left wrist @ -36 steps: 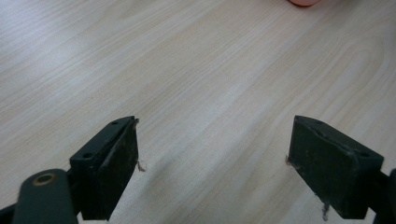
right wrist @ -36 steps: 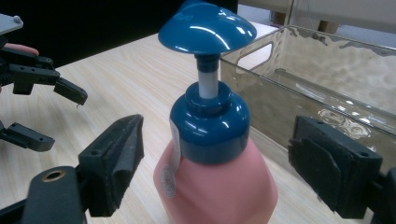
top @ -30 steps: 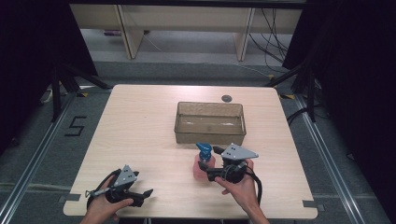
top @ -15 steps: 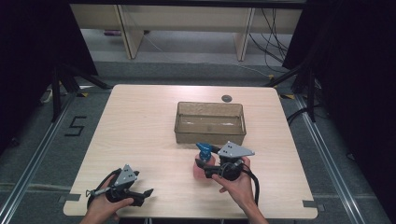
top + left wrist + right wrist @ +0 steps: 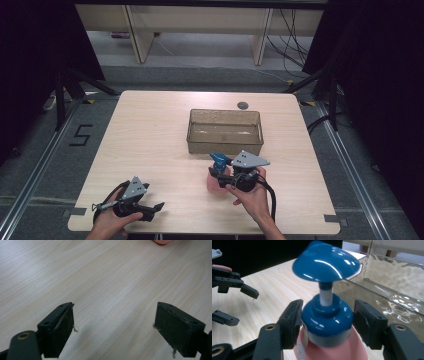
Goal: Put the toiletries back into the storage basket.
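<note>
The right hand (image 5: 252, 197) comes up from the bottom edge of the high view. It holds the right hand-held gripper (image 5: 216, 172) low over the bench (image 5: 150, 125), and the gripper points to the left and a bit away from the person. The left hand (image 5: 111, 224) is at the near left corner of the bench. Its left hand-held gripper (image 5: 156, 209) lies low and points to the right.

The thing in hand is a pump bottle (image 5: 327, 322). It has a pink body, a blue collar and a wide blue pump top. It stands upright on the bench, so its long way runs up and down, with the pump top on top. In the high view the pump bottle (image 5: 219, 170) stands near the front middle of the bench, just in front of the clear tub (image 5: 225, 145).

In the right gripper view the two black jaws sit on either side of the blue collar. The left jaw touches it. The right jaw is so close that I cannot tell if it touches. So the right hand-held gripper (image 5: 327, 321) is closed in around the bottle neck, and the pump top sticks up above the jaws. The clear tub (image 5: 392, 277) is just behind the bottle.

In the left gripper view the left hand-held gripper (image 5: 113, 325) has its jaws spread wide, with bare wood between them. A bit of the pink bottle (image 5: 162, 242) peeks in at the top edge, well apart from it.
</note>
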Motion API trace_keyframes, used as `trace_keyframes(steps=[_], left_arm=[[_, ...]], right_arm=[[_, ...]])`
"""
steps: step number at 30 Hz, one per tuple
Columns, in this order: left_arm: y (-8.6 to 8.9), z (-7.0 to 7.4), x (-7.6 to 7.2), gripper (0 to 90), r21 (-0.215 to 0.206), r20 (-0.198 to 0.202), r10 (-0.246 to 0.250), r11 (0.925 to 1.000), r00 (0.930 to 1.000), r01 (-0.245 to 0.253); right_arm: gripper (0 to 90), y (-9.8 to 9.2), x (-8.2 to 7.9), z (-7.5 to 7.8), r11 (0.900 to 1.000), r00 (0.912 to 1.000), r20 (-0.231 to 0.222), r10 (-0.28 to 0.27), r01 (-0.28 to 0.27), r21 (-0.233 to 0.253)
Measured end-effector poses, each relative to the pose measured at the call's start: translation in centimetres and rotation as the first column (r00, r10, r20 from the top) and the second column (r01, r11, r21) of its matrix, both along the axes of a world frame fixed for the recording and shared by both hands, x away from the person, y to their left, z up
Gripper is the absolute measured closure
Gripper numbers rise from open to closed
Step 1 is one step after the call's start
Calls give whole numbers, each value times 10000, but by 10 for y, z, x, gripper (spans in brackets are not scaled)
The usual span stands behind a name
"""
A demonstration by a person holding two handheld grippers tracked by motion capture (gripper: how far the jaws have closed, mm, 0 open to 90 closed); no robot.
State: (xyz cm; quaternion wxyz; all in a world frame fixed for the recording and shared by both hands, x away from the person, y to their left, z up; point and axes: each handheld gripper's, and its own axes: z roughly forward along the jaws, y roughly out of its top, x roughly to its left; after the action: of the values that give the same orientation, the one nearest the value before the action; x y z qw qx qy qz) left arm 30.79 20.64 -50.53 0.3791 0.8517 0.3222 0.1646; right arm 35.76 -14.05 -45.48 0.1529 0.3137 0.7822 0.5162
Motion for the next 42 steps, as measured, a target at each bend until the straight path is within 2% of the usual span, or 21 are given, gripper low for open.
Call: trace_keyframes(steps=[1, 2, 3, 6, 7, 8, 10, 16, 17, 18, 21, 22, 24, 26, 28, 30, 31, 35, 36, 37, 42], left_arm=[[0, 0, 0, 154, 36, 19, 3, 10000, 10000, -3], [-2, -1, -2, 154, -279, -139, 113, 9995, 9998, -117], [-2, -1, -2, 154, -282, -170, 125, 9995, 9998, -130], [-2, -1, -1, 155, -246, -120, 110, 9996, 9999, -113], [0, 0, 0, 154, -2, -7, 18, 10000, 10000, -18], [0, 0, 0, 154, -1, 16, -8, 10000, 10000, 8], [0, 0, 0, 154, 28, 6, 6, 10000, 10000, -6], [-2, 0, -3, 154, -165, -105, -71, 9998, 9999, 69], [-2, -1, -4, 154, -268, -103, -2, 9996, 9999, -1], [0, 0, -3, 154, -24, 15, -52, 10000, 10000, 52], [0, 2, -2, 154, 20, 97, -134, 9999, 9999, 134], [-2, 1, -5, 154, -298, -82, 8, 9996, 10000, -10], [-2, 1, -5, 154, -306, -110, 6, 9995, 9999, -9], [-1, 1, -3, 154, -46, 37, -55, 10000, 10000, 55], [-2, 1, -5, 154, -352, -109, 53, 9994, 9999, -57], [-2, 1, -4, 154, -336, -96, 36, 9994, 9999, -39], [-2, 1, -4, 154, -344, -110, 41, 9994, 9999, -44], [-2, 1, -4, 154, -336, -111, 20, 9994, 9999, -24], [0, 1, -3, 154, -81, 29, -71, 9999, 10000, 71], [0, 2, -2, 154, 50, 129, -142, 9999, 9998, 141], [-2, 0, -5, 154, -355, -134, 40, 9994, 9999, -45]], right_arm=[[432, -1, 1, 0, 10000, 9999, 128, -42, 42, -35], [435, -1, 1, -1, 10000, 10000, -8, -23, 23, 8], [436, 0, 0, -2, 9998, 9997, -244, -93, 98, 183], [449, 0, 1, -3, 9999, 9999, -129, -19, 20, 110], [453, -1, 0, -2, 10000, 10000, -73, -53, 53, -39], [455, 0, -2, -1, 9998, 9993, -302, -210, 212, 41], [465, 1, -2, -1, 9997, 9992, -312, -230, 233, 100], [530, 5, -7, 5, 9973, 9973, 664, -319, 362, -637], [532, 7, -8, 6, 9967, 9982, 503, -316, 353, -727], [532, 7, -8, 6, 9965, 9972, 660, -342, 391, -743], [533, 8, -8, 6, 9952, 9946, 910, -504, 576, -789], [534, 8, -8, 6, 9950, 9949, 872, -498, 570, -817], [534, 8, -8, 7, 9960, 9973, 594, -424, 469, -760], [534, 7, -7, 8, 9957, 9971, 619, -447, 495, -780], [534, 7, -7, 8, 9958, 9977, 547, -396, 440, -800], [534, 8, -6, 9, 9959, 9976, 615, -333, 383, -814], [534, 9, -7, 10, 9963, 9987, 378, -337, 365, -780], [534, 8, -5, 12, 9966, 9974, 605, -400, 442, -702], [534, 8, -6, 13, 9964, 9983, 411, -424, 453, -716], [534, 7, -4, 14, 9962, 9972, 651, -357, 407, -773], [534, 6, -2, 15, 9975, 9970, 662, -396, 433, -552]])
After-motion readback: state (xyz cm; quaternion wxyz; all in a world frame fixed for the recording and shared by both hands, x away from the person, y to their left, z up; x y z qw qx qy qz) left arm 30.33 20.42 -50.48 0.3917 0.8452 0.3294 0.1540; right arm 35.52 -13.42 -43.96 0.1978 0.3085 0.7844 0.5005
